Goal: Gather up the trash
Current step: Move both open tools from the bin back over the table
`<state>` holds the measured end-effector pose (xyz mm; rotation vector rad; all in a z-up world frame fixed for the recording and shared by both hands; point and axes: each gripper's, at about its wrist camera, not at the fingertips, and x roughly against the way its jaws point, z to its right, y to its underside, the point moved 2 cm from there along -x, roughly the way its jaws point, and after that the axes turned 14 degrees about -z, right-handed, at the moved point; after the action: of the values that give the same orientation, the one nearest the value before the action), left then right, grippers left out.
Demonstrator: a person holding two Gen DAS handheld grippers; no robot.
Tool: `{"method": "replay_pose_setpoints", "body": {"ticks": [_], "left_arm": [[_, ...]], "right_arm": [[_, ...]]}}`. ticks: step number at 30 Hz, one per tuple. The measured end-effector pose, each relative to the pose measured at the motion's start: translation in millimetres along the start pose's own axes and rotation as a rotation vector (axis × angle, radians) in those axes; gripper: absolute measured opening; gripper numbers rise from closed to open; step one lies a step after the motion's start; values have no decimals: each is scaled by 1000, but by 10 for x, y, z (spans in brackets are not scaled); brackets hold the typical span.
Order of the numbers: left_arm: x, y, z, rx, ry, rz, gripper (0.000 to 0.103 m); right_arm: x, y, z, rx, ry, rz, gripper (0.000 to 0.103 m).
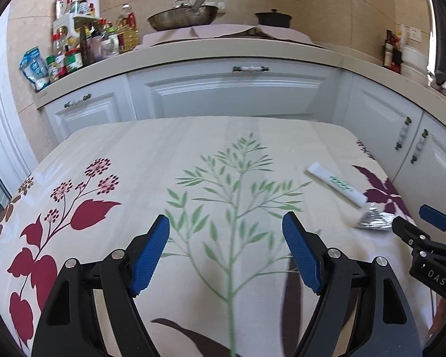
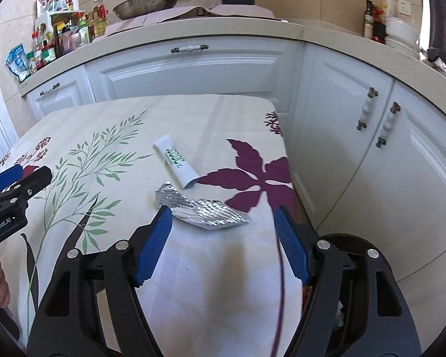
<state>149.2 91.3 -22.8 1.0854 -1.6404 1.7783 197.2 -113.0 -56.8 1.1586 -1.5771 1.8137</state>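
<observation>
A crumpled silver foil wrapper (image 2: 200,208) lies on the floral tablecloth (image 2: 104,125), just ahead of my open, empty right gripper (image 2: 223,218). A white tube with green print (image 2: 175,162) lies just beyond the wrapper. In the left wrist view the wrapper (image 1: 373,220) and tube (image 1: 336,183) lie at the far right, with the right gripper (image 1: 413,223) beside the wrapper. My left gripper (image 1: 226,227) is open and empty above the green plant print at the table's middle. It shows at the left edge of the right wrist view (image 2: 20,175).
White cabinets (image 1: 232,95) under a beige counter (image 1: 193,55) stand beyond the table. Bottles and jars (image 1: 83,44), a pan (image 1: 183,17) and a dark pot (image 1: 273,17) stand on the counter. A dark bin (image 2: 345,267) with trash sits below the table's right edge.
</observation>
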Motion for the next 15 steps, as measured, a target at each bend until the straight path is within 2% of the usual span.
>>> {"method": "replay_pose_setpoints", "body": {"ticks": [7,15], "left_arm": [[-80,-3,-146,31,-6,-23,76],[-119,-28,-144,33,4,-29,76]], "right_arm": [[-137,-80,-70,28,7,-51,70],[-302,-106,-55,60,14,-127,70]]}}
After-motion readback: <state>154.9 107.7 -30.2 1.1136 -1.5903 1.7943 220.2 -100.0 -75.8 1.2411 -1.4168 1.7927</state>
